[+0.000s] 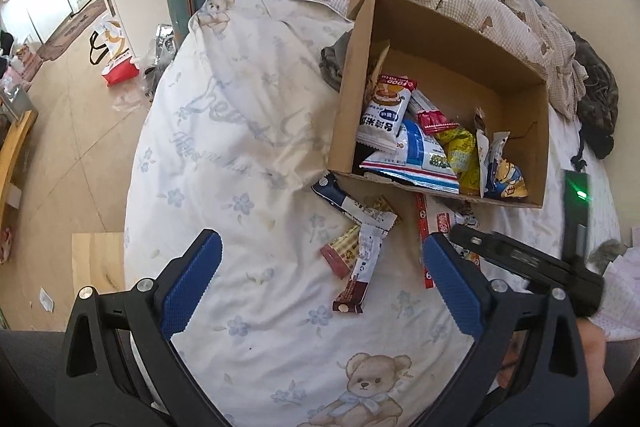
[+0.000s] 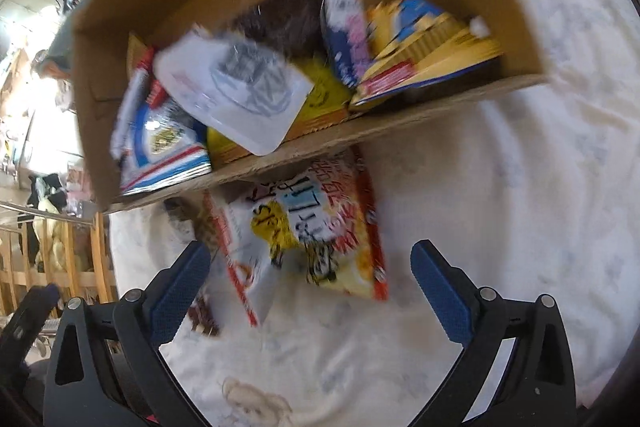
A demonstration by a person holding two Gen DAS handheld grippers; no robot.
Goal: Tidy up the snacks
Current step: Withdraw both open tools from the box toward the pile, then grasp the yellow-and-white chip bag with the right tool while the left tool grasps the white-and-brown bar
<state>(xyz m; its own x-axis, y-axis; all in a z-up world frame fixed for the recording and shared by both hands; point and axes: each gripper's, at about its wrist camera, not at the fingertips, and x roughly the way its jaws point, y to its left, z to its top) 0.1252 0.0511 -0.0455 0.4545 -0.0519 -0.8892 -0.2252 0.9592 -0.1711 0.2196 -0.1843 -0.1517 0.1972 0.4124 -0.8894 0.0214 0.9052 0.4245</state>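
Here, an open brown cardboard box (image 1: 440, 39) sits on a bed with a white floral, teddy-bear-print sheet (image 1: 240, 147), holding a jumble of snack packets (image 1: 416, 143). Just in front of the box, several slim wrapped snack bars (image 1: 356, 247) lie loose on the sheet. The left hand-held gripper (image 1: 320, 283) hangs spread wide above them, pinching nothing. The right hand-held gripper (image 2: 310, 291) is likewise spread, empty, over a large orange-and-yellow snack bag (image 2: 316, 227) lying against the box's front wall.
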